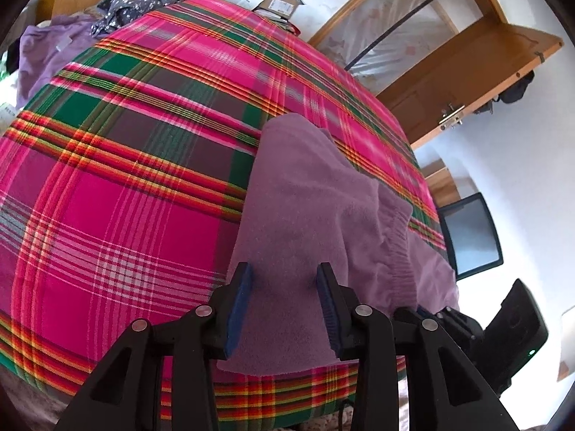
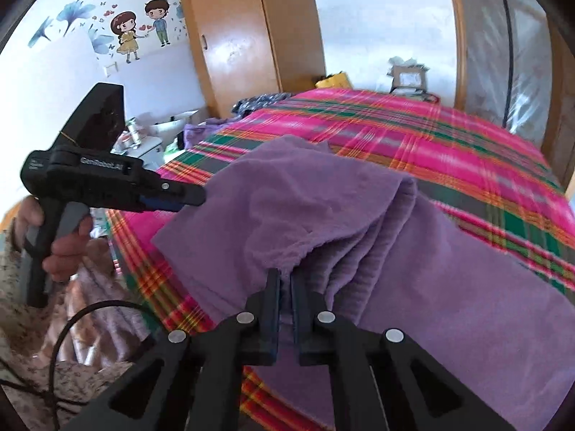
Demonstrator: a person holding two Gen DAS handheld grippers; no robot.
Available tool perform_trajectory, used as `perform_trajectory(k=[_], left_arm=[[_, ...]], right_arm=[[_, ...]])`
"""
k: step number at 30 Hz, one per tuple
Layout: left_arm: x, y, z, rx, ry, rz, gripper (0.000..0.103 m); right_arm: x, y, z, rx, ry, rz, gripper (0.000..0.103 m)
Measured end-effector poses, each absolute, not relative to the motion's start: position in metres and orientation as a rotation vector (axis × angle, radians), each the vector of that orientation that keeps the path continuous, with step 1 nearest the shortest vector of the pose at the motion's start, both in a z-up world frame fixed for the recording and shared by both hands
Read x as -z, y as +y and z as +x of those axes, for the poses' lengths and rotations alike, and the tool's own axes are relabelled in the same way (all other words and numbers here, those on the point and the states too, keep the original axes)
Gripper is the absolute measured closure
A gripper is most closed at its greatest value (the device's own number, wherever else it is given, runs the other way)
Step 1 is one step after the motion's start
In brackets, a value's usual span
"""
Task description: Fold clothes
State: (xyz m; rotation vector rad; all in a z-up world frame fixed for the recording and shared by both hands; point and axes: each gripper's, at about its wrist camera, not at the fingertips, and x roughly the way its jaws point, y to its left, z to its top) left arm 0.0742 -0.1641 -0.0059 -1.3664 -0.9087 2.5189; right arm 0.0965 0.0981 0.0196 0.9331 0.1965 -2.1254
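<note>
Left wrist view: your left gripper [image 1: 284,280] is released, jaws apart over the near end of the purple garment [image 1: 305,208], nothing pinched. The garment lies along the near right edge of the bed [image 1: 125,179], partly folded, ribbed hem flopped toward the right edge. Risk: close now and you probably grab only the top layer, so the fold peels open; the part hanging over the right edge may slide off if you tug that way. Around: a second purple garment [image 1: 46,57] and a dark floral cloth [image 1: 136,7] at the far left corner, boxes [image 1: 276,3] at the far edge, all well apart. A monitor [image 1: 470,233] stands just beside the right edge

Right wrist view: your right gripper [image 2: 284,280] is clenched on a bunched pleat of the garment at the bed's near edge. Risk: several layers are gathered there, so lifting may drag the whole stack and wrinkle it. A cable [image 2: 61,341] loops near the left hand [image 2: 68,248], possible snag. The wardrobe [image 2: 248,36] stands clear beyond the far corner
</note>
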Motion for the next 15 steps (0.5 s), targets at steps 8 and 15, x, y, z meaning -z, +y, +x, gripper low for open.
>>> perform_trajectory(k=[8,15], left_arm=[[0.011,-0.169,0.074,-2.494,-0.903,-1.398,0.064],[0.018,-0.174,0.078,-2.497,-0.923,-1.429,0.064]], right_arm=[[-0.036,0.139,0.087,2.081,-0.029,0.994,0.098],[-0.012,0.133,0.075,2.084,0.026,1.11,0.097]])
